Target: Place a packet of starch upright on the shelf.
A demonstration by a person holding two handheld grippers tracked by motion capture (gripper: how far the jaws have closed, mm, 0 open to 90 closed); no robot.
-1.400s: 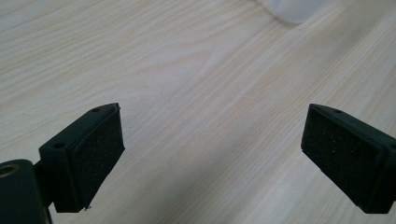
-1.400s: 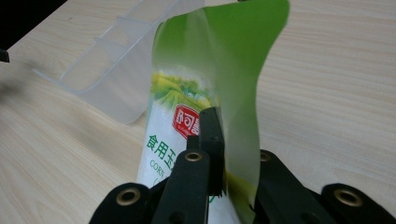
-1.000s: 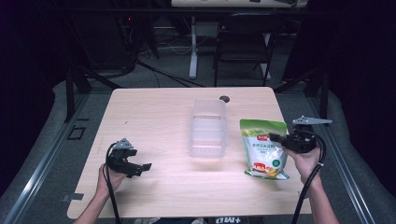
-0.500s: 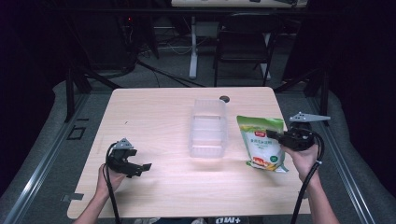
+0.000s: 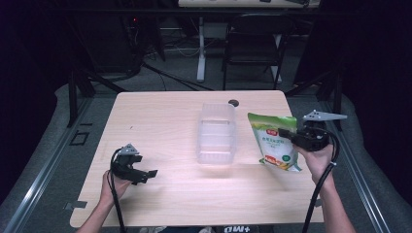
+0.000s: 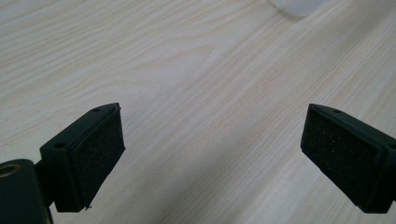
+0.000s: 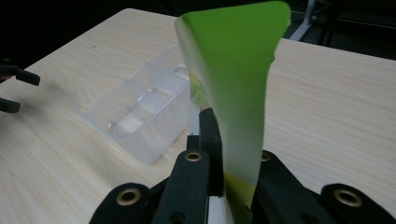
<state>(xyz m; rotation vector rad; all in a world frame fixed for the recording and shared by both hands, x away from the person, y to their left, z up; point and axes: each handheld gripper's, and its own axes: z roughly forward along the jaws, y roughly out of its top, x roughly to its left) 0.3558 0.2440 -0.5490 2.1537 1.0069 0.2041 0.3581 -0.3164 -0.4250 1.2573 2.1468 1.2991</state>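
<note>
**Green pouch gripped at right; clear bin mid-table**

Item: green pouch [image 5: 275,141], pinched at its edge by the right gripper [image 5: 291,137], jaws clenched on it, right of centre on the wooden table [image 5: 160,116]. Its lower corner sits at or just above the tabletop; contact cannot be told.

Adjacent: clear plastic bin [image 5: 216,133], just left of the pouch, apart from it. Small dark disc [image 5: 233,103] beyond the bin. Black chair [image 5: 252,43] behind the table.

Left gripper [image 5: 148,175]: near front-left edge, jaws released and wide, nothing between, well clear of the bin.

View notes: the right gripper view shows the bin's inner dividers [image 7: 140,88] and the pouch's plain green back [image 7: 233,60]; the high view shows its printed face.
</note>
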